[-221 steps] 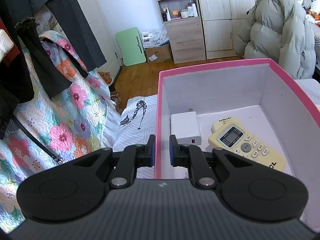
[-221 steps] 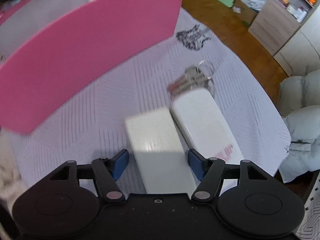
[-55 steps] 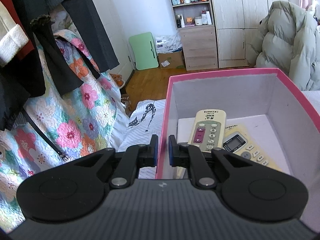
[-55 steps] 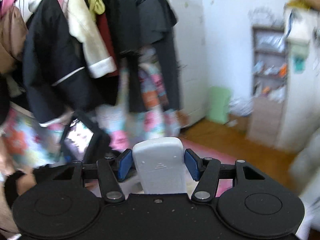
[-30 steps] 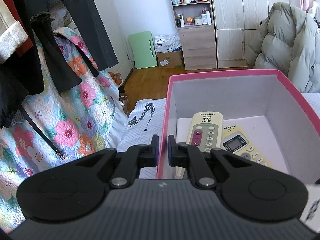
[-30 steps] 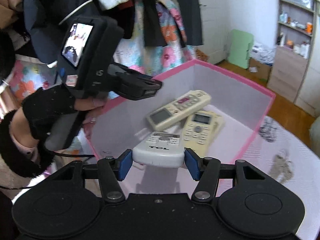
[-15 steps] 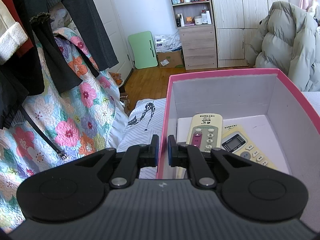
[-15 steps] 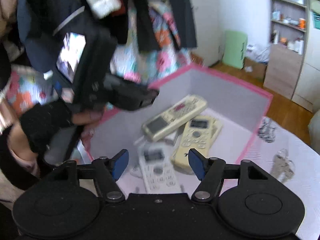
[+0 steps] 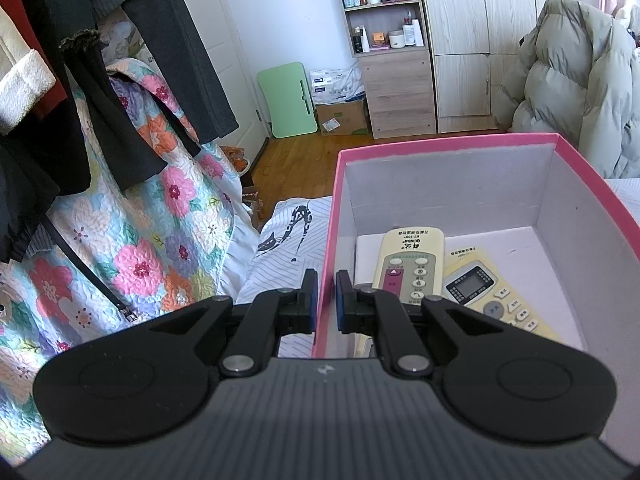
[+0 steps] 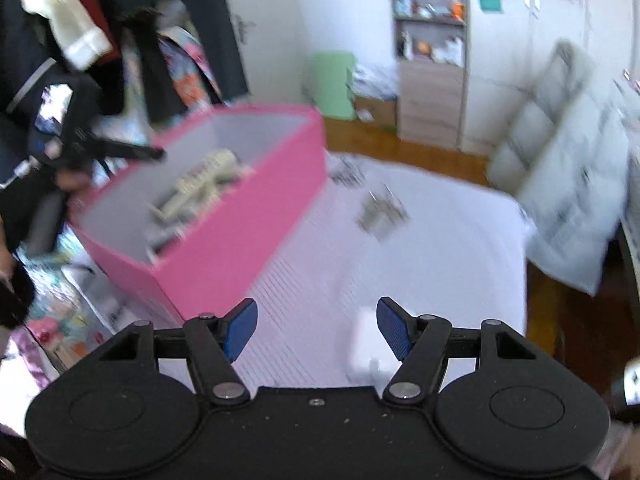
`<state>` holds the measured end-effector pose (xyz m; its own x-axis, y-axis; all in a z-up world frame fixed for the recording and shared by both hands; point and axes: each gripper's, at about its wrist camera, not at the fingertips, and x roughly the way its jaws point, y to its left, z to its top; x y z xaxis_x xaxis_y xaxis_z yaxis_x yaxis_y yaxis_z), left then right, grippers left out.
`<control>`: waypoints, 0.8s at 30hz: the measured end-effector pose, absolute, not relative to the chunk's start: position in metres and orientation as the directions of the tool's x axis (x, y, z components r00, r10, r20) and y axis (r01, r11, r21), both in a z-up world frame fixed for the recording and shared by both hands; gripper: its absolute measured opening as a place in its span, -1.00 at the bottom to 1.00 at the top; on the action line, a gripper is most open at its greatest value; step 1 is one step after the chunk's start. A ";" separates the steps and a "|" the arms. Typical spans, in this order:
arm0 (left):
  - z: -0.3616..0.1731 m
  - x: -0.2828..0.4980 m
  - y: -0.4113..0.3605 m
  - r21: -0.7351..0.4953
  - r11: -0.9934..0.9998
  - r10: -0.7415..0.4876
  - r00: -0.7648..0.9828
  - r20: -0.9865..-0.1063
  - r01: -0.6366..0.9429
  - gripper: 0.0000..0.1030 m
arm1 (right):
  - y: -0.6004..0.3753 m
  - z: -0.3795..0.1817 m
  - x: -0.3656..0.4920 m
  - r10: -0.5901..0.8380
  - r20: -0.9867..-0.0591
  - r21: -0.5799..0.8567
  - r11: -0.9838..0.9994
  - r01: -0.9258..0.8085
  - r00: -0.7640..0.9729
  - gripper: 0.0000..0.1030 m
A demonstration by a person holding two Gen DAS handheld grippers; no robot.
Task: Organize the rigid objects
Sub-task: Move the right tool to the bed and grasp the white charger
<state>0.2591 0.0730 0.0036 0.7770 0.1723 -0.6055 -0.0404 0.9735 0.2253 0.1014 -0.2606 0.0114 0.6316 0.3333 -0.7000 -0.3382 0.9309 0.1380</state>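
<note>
My left gripper (image 9: 326, 304) is shut on the left wall of the pink box (image 9: 448, 142), which sits on the bed. Inside the box a cream remote (image 9: 412, 264) lies partly over a yellow remote (image 9: 492, 296) and a white adapter (image 9: 366, 256). In the blurred right wrist view, my right gripper (image 10: 316, 324) hangs open over the bedsheet with nothing between its fingers. The pink box (image 10: 240, 216) with the remotes (image 10: 204, 184) is up to its left. A small white object (image 10: 362, 340) lies on the sheet just under its right finger. A bunch of keys (image 10: 380, 210) lies farther ahead.
Hanging clothes (image 9: 120, 80) and a floral quilt (image 9: 140, 248) crowd the left side. A puffy grey coat (image 9: 576, 80) lies at the bed's right. A wooden shelf unit (image 9: 392, 60) and a green board (image 9: 288, 100) stand by the far wall. The bed's edge (image 10: 524, 264) drops to wooden floor.
My right gripper opened and dropped the white remote into the pink box, then swung right, out over the bedsheet. The left gripper kept its hold on the box wall.
</note>
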 end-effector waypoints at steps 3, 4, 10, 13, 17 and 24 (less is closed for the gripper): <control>0.004 0.259 0.073 0.227 0.973 0.173 0.777 -0.605 -0.040 -0.83 | -0.266 -0.006 0.097 0.298 -0.722 0.126 0.944 -0.305 0.624 0.38; 0.004 0.259 0.073 0.227 0.973 0.172 0.777 -0.606 -0.039 -0.83 | -0.266 -0.011 0.098 0.287 -0.725 0.121 0.948 -0.295 0.626 0.38; 0.005 0.259 0.071 0.243 0.969 0.183 0.775 -0.604 -0.039 -0.83 | -0.264 -0.034 0.114 0.199 -0.736 0.049 0.969 -0.243 0.647 0.38; 0.005 0.260 0.070 0.244 0.969 0.183 0.775 -0.604 -0.038 -0.83 | -0.260 -0.044 0.129 0.188 -0.753 0.038 0.969 -0.244 0.631 0.38; 0.005 0.260 0.070 0.244 0.969 0.184 0.775 -0.604 -0.039 -0.83 | -0.258 -0.059 0.141 0.163 -0.781 0.023 0.972 -0.233 0.603 0.35; 0.007 0.259 0.069 0.237 0.971 0.173 0.777 -0.606 -0.031 -0.83 | -0.261 -0.059 0.136 0.188 -0.741 0.067 0.976 -0.208 0.645 0.16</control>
<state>0.2594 0.0691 0.0066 0.7766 0.1727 -0.6058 -0.0311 0.9710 0.2370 0.1365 -0.2614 -0.0595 0.6452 0.1881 -0.7405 -0.2081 0.9758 0.0666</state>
